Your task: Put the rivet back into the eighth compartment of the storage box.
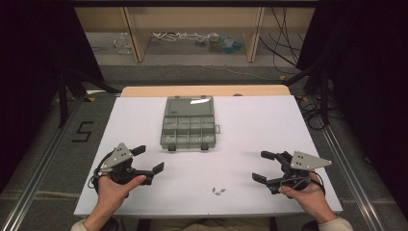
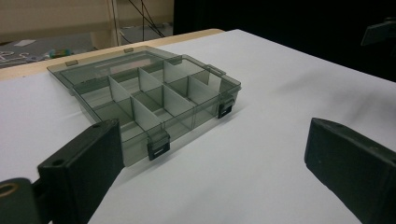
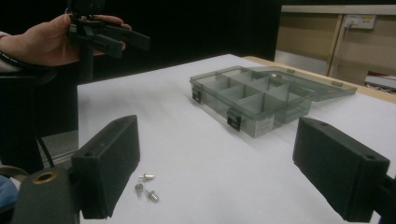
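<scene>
Nearest us, our left gripper [image 1: 147, 159] and right gripper [image 1: 263, 166] hover wide open and empty. Three small silver metal screws [image 1: 219, 191] lie loose between them; the open grey translucent plastic compartment box [image 1: 188, 128] beyond awaits filling; sorting not begun.

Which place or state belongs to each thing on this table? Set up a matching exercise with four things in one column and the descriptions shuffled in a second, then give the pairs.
Things:
1. compartment box
2. small screws
3. left gripper
4. right gripper

Descriptions:
A. lying loose near the front edge of the table
B. open jaws, held at the table's right side
C. lid folded back, at the middle toward the far edge
D. open jaws, held at the table's left side

Pairs: 1-C, 2-A, 3-D, 4-B
</scene>
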The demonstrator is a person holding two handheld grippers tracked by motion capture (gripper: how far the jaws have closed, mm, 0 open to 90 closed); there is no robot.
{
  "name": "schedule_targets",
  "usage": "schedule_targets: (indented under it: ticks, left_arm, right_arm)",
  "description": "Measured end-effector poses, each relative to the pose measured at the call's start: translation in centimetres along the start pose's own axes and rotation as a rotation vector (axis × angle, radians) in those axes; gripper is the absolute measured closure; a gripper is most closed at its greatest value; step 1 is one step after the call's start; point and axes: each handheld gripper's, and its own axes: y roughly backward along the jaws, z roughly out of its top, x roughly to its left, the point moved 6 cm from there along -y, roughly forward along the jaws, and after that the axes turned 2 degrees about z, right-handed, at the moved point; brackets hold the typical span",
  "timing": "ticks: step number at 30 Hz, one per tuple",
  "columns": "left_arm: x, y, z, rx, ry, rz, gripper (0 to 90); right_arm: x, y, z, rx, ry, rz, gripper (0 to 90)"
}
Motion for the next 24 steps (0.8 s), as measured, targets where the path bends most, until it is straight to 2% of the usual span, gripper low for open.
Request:
schedule_targets:
  ticks: [1,2,4,5,6,7,9,10,11,12,13,14,15,17,19,20,22,24]
  left_arm:
    - [0.0,0.0,0.0,0.000,0.000,0.000,4.1]
    - [-0.1,0.0,-0.1,0.006,0.017,0.010,4.1]
    - [-0.1,0.0,0.0,0.007,0.002,0.003,4.1]
    - [-0.2,0.0,-0.1,0.008,0.013,0.005,4.3]
    - [-0.3,0.0,0.0,0.008,0.008,0.003,4.3]
    - [-0.3,0.0,0.0,0.009,-0.002,-0.002,4.3]
    - [-0.6,0.0,0.0,0.013,0.014,-0.002,4.3]
    - [-0.6,-0.1,0.0,0.021,-0.009,-0.009,4.4]
    - [-0.8,-0.1,0.0,0.032,-0.007,-0.002,4.3]
    - [-1.0,-0.3,0.0,0.041,-0.019,-0.006,4.2]
    - [-1.2,-0.3,0.1,0.052,-0.030,-0.009,3.4]
    - [-1.4,-0.4,0.2,0.061,-0.042,-0.010,2.5]
    - [-1.7,-0.6,0.3,0.073,-0.058,-0.011,2.5]
    - [-2.3,-1.0,0.4,0.109,-0.098,-0.022,2.5]
    - [-3.0,-1.8,0.4,0.166,-0.145,-0.049,2.5]
    - [-3.4,-2.1,0.4,0.186,-0.152,-0.067,2.5]
    - [-4.5,-3.0,0.3,0.241,-0.194,-0.112,4.3]
    - [-5.8,-3.9,0.6,0.244,-0.239,-0.160,12.2]
  right_arm:
    - [0.0,0.0,0.0,0.000,0.000,0.000,15.8]
    - [0.1,-0.1,0.1,-0.021,-0.009,0.005,15.8]
    - [0.0,-0.1,0.1,-0.026,-0.003,0.002,15.8]
    - [0.2,-0.1,0.0,-0.011,-0.027,0.008,15.9]
    - [0.2,-0.1,0.0,-0.008,-0.025,0.007,15.8]
    - [0.0,-0.1,0.1,-0.021,-0.002,0.003,15.8]
    - [0.2,-0.2,0.0,-0.018,-0.025,-0.016,15.8]
    - [0.2,-0.2,0.0,-0.021,-0.023,-0.014,15.8]
    - [0.1,-0.2,0.1,-0.027,-0.014,-0.016,15.8]
    - [0.2,-0.2,0.0,-0.022,-0.026,-0.016,15.9]
    - [0.2,0.0,-0.1,0.017,-0.020,-0.002,15.8]
    - [0.2,0.0,-0.2,0.018,-0.020,-0.003,15.8]
    - [0.0,-0.1,-0.1,0.005,0.003,-0.006,15.9]
    - [0.0,-0.2,-0.1,-0.005,0.005,-0.001,15.8]
    - [0.0,-0.2,-0.2,0.005,0.007,-0.003,15.8]
    - [0.0,-0.2,-0.2,0.008,0.004,-0.006,15.8]
    - [0.0,-0.2,-0.2,0.012,0.006,-0.004,15.8]
    - [0.0,-0.2,-0.2,0.012,0.005,-0.004,15.8]
